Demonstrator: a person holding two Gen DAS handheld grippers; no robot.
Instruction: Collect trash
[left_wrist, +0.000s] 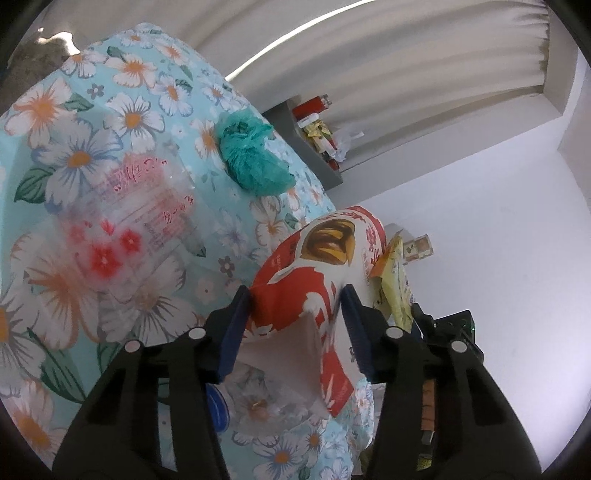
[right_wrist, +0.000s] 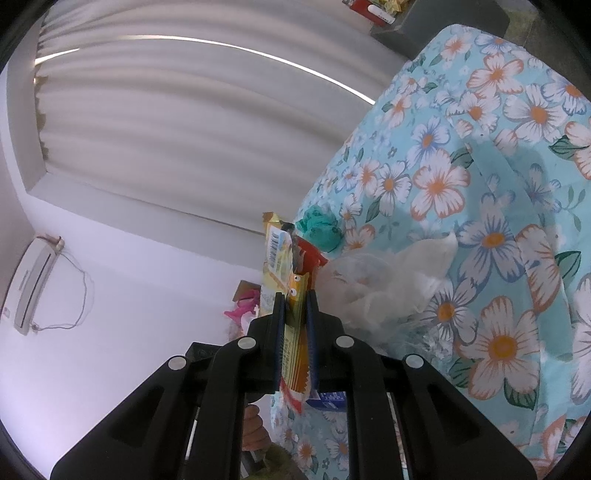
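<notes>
Floral tabletop cloth (left_wrist: 122, 110) filling the left, pale curtain (left_wrist: 406, 74) and white wall behind. Left tongs (left_wrist: 295, 299) pinching a red-and-white snack bag (left_wrist: 321, 258), blue fingertips (left_wrist: 242, 299) pressed into either side of its crumpled body, bag raised clear of the cloth. Just beyond that bag, on its right edge, a yellow wrapper (left_wrist: 395, 280) poking up. Further left on the cloth, a clear plastic bag with red print (left_wrist: 129, 206) lying flat, and a crumpled teal plastic bag (left_wrist: 255, 158) near the far edge, well apart from the tongs. Grey shelf (left_wrist: 314, 147) at the back, crammed with small red and yellow items, too small to name.

Over to the right wrist view: air conditioner (right_wrist: 33, 284) on the wall, seen only here. Right tongs (right_wrist: 295, 295) pressed together on the yellow wrapper (right_wrist: 295, 332), gripped upright between the pads, barcode end sticking out above. Same red bag (right_wrist: 310, 254) peeking just behind it. Teal bag (right_wrist: 319, 225) beyond, at the cloth's edge. Crumpled clear plastic (right_wrist: 388, 284) just right of the tongs, resting on the cloth, not visible as such from the left side. Pink object (right_wrist: 243, 306) low against the wall, unclear.
</notes>
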